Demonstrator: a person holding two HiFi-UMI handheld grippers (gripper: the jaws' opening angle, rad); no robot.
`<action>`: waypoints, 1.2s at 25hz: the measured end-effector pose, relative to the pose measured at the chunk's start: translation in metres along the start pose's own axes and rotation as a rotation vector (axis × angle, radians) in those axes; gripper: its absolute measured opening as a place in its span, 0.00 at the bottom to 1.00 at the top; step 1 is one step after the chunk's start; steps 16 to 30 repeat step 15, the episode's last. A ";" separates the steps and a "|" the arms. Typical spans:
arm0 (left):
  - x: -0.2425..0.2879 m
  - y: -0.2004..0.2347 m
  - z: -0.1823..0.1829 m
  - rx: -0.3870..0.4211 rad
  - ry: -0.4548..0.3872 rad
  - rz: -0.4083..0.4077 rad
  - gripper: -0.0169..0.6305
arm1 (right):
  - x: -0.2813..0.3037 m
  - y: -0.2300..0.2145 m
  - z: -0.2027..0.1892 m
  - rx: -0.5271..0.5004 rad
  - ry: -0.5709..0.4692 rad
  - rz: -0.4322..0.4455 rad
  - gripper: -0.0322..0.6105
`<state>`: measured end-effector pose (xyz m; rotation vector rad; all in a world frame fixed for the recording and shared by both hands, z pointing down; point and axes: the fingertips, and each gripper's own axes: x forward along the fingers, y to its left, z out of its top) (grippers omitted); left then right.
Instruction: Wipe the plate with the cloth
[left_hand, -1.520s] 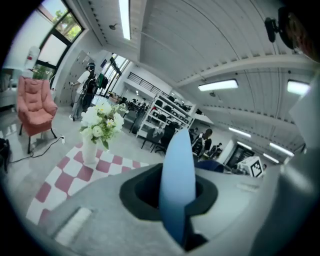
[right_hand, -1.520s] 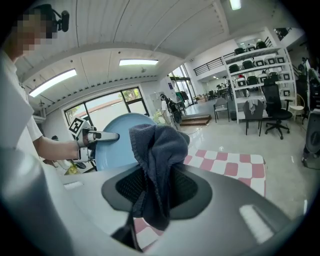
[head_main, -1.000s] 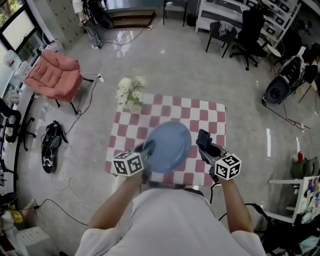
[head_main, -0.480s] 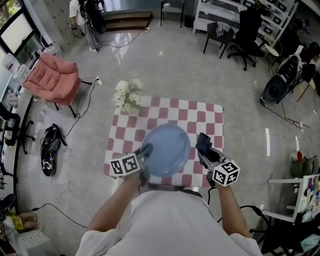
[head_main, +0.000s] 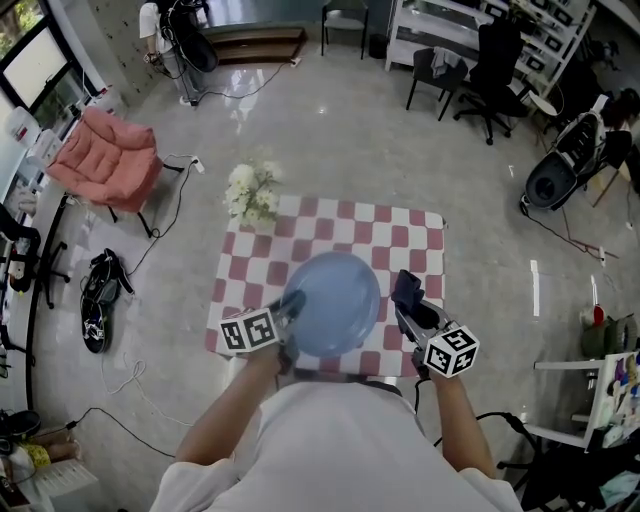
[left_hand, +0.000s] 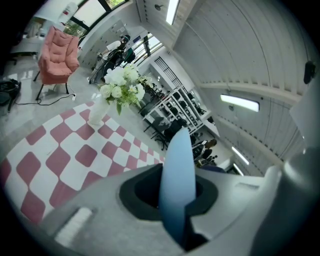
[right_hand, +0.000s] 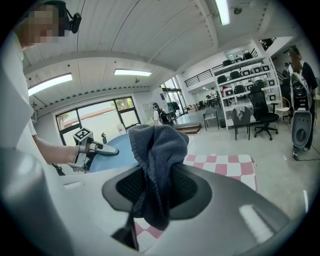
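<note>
Left claw (left_hand: 175, 200) is clamped on the plate (left_hand: 177, 160): the pale blue rim runs edge-on up between the two jaws. From the head view I see it gripped at its near-left rim and held over the near half of the table (head_main: 400, 225), which wears a red-and-white checked cover.

Right claw (right_hand: 155, 192) is closed on the cloth (right_hand: 157, 150), a dark grey bundle that bulges above the jaws and hangs in a tail below them. That claw sits just off the plate's right rim, over the table's near-right part; I cannot tell whether cloth and plate touch.

For print, I can make out only the black-and-white square codes on the left cube (head_main: 250, 328) and the right cube (head_main: 452, 350).

White flowers (head_main: 250, 192) stand at the table's far-left corner, well apart from the plate. Off the table, a pink chair (head_main: 105, 150) is on the floor to the left, with a dark heap (head_main: 100, 290) and loose cables near it. Black office chairs (head_main: 480, 60) and white shelves (head_main: 470, 20) line the far side.
</note>
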<state>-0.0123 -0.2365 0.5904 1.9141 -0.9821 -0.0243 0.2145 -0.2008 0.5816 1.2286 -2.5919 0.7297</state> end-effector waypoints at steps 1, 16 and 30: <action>-0.001 -0.001 0.000 0.000 0.000 0.001 0.09 | -0.001 0.000 0.001 0.001 0.000 0.000 0.25; -0.003 -0.006 -0.006 -0.014 -0.007 0.005 0.09 | -0.013 -0.003 -0.005 0.046 -0.024 -0.007 0.25; -0.003 -0.006 -0.006 -0.014 -0.007 0.005 0.09 | -0.013 -0.003 -0.005 0.046 -0.024 -0.007 0.25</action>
